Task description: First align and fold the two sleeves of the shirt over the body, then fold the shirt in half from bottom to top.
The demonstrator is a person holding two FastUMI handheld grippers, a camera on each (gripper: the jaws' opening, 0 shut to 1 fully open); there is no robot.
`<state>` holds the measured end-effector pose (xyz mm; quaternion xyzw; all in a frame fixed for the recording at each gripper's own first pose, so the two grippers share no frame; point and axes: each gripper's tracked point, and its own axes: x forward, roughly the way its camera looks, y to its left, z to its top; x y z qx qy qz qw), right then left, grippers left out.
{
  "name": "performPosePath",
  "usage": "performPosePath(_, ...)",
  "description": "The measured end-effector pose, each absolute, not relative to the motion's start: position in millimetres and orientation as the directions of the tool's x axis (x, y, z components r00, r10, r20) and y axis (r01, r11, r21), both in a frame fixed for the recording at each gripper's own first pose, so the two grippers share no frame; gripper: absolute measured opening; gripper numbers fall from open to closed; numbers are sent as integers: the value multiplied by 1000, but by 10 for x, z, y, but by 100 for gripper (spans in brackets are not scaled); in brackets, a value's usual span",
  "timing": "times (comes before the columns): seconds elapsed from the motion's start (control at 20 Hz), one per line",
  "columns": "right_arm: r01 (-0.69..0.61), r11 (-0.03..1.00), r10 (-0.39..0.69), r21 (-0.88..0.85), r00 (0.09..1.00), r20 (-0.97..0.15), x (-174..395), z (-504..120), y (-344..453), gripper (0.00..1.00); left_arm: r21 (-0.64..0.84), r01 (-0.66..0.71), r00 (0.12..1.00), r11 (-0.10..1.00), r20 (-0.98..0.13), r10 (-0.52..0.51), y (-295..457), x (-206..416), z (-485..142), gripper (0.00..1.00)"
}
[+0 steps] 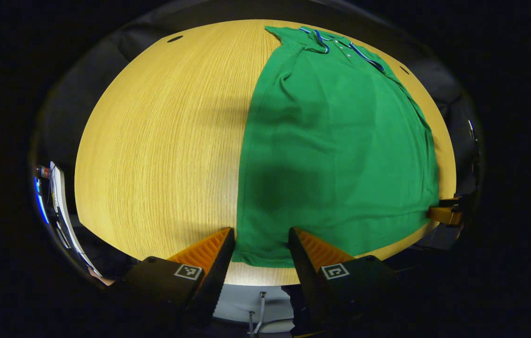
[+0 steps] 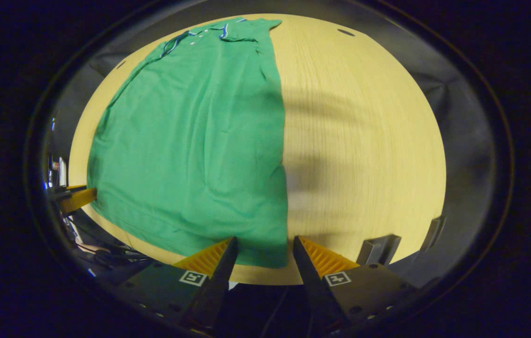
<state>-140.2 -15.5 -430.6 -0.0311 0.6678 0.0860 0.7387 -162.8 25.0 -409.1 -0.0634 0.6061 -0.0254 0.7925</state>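
Left gripper view shows the wooden table point(image 1: 162, 141) on the left and the green shirt point(image 1: 340, 155) lying flat on the right, its collar point(image 1: 335, 44) at the far end. The left gripper point(image 1: 261, 241) is wide open at the shirt's near left corner, holding nothing. Right gripper view shows the shirt point(image 2: 195, 155) on the left, bare table point(image 2: 364, 150) on the right. The right gripper point(image 2: 262, 249) is wide open at the near right corner, holding nothing.
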Motion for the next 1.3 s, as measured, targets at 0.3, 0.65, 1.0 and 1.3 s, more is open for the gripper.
performPosePath(0.3, -215, 970, 136, 115, 86, -987, -1392, -4297, 22, 25, -152, 24, 261, 988, -953, -153, 144, -1605, -4065, 42)
performPosePath(0.65, -244, 949, 239, 199, 149, -959, -1185, -4090, 179, 6, -222, 40, 356, 974, -908, -221, 3, -1400, -3892, 4)
performPosePath(1.0, -267, 938, 297, 222, 287, -911, -686, -3533, 314, 6, -232, 62, 502, 971, -833, -231, 13, -843, -3322, 3)
performPosePath(1.3, -209, 943, 322, 257, 387, -864, -34, -3124, 328, 6, -205, 76, 599, 976, -773, -209, 200, -200, -2934, 3)
